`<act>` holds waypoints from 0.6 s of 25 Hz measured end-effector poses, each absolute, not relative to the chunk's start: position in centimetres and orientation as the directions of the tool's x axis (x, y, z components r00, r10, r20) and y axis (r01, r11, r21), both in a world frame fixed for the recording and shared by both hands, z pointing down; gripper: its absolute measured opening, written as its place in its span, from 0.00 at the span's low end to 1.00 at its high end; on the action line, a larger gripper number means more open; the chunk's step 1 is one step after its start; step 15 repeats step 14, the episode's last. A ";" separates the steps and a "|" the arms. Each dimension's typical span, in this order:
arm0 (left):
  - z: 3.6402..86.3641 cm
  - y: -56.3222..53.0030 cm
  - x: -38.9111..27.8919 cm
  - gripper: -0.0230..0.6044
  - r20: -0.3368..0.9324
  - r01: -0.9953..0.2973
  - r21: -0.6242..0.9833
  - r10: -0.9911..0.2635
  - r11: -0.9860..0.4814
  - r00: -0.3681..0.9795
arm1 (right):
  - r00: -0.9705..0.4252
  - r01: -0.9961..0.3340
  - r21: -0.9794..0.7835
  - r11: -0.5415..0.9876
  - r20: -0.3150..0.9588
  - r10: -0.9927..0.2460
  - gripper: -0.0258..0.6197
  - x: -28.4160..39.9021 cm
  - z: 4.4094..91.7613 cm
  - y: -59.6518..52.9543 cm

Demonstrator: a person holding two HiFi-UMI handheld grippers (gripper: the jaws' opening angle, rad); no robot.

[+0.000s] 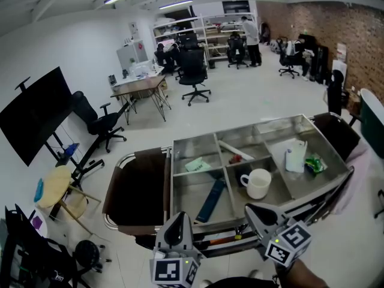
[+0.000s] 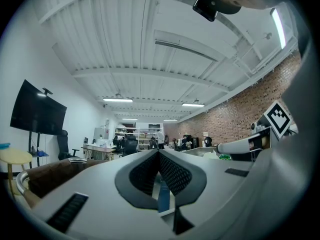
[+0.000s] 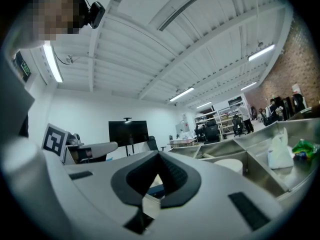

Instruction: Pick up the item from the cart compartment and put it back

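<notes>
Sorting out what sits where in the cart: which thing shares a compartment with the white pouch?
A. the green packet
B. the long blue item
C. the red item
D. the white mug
A: in the head view the green packet lies right beside the white pouch in the rightmost compartment of the cart, walled off from the other compartments by a divider.

The right gripper (image 3: 159,156) points level, jaws closed tip to tip with nothing between them. Beyond it stands the steel cart (image 3: 220,148). A white mug (image 3: 231,165) sits in one compartment. A white bottle (image 3: 279,153) and a green packet (image 3: 305,148) occupy the compartment to its right.
</notes>
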State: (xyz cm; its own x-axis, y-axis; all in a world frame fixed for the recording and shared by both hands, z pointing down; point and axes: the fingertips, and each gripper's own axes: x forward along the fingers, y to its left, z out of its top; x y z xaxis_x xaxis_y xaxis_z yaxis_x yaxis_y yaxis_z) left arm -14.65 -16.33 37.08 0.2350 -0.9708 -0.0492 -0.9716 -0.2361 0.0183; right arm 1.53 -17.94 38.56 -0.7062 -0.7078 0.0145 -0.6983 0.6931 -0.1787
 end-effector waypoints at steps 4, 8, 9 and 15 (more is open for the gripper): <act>37.3 -16.3 -14.6 0.04 -0.039 -0.972 0.018 -0.971 -0.236 0.235 | -0.706 -0.699 -0.183 0.692 0.018 -0.708 0.07 1.6 38.8 -18.0; 37.2 -16.0 -14.4 0.04 -0.036 -0.970 0.011 -0.969 -0.243 0.243 | -0.706 -0.699 -0.178 0.693 0.018 -0.708 0.07 1.6 38.4 -17.6; 37.1 -16.0 -14.3 0.04 -0.038 -0.969 0.009 -0.969 -0.246 0.245 | -0.706 -0.699 -0.176 0.693 0.017 -0.708 0.07 1.6 38.4 -17.6; 37.1 -15.9 -14.1 0.04 -0.044 -0.968 0.004 -0.967 -0.249 0.249 | -0.710 -0.695 -0.172 0.698 0.015 -0.704 0.07 1.5 38.4 -17.5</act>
